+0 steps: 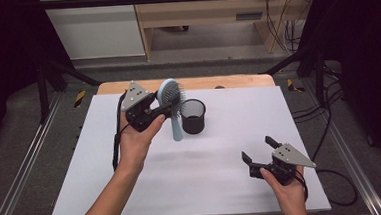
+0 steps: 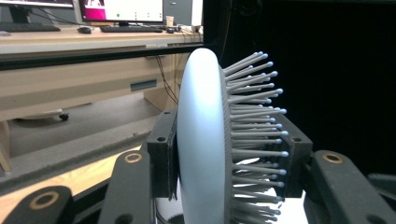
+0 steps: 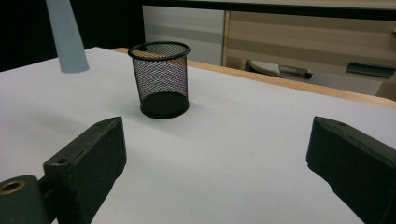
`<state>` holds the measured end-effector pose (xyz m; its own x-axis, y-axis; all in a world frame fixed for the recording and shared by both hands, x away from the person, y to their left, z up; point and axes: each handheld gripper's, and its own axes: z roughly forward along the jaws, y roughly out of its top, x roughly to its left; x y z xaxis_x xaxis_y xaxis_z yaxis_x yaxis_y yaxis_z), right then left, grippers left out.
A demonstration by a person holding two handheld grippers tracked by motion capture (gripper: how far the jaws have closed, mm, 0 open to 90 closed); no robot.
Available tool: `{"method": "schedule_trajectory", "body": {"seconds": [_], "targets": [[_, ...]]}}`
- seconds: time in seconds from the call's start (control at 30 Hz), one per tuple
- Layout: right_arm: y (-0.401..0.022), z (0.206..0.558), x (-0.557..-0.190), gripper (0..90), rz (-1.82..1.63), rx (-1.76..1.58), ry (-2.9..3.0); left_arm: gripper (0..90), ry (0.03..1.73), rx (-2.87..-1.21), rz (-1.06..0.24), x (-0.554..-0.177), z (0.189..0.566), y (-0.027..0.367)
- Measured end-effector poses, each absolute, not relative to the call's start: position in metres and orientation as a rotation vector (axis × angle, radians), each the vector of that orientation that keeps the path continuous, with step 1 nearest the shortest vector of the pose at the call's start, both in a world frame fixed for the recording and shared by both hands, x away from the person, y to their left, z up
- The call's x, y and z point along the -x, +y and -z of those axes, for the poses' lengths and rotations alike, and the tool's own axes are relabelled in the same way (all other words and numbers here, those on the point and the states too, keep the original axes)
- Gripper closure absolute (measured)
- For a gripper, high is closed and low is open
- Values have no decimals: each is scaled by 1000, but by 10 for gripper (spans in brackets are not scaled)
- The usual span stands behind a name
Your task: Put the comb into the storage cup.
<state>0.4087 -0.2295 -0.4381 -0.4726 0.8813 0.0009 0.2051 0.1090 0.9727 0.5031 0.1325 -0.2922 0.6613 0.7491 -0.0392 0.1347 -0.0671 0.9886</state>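
A light blue hairbrush hangs above the white table, bristle head up and handle pointing down. My left gripper is shut on its head; in the left gripper view the pads clamp the smooth back and the bristle side of the hairbrush. Just right of the brush a black mesh cup stands upright and looks empty. My right gripper hovers low near the table's front right, open with nothing between its jaws. In the right gripper view the mesh cup stands ahead and the brush handle hangs at the upper left.
The white table top spreads wide, with a wooden edge at the back. Black frame bars and cables run along both sides. Beyond the table stand a desk and cabinets.
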Motion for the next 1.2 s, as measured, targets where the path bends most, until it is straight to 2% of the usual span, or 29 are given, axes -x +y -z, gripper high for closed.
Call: {"method": "schedule_trajectory", "body": {"seconds": [0.5, 1.2], "targets": [[-223, 439, -410, 47, -1406, -1048, 1778, 515, 775, -1561, -595, -534, 288, 125], [-222, 440, -411, 48, -1410, -1050, 1781, 515, 774, -1547, -614, -549, 283, 119]]}}
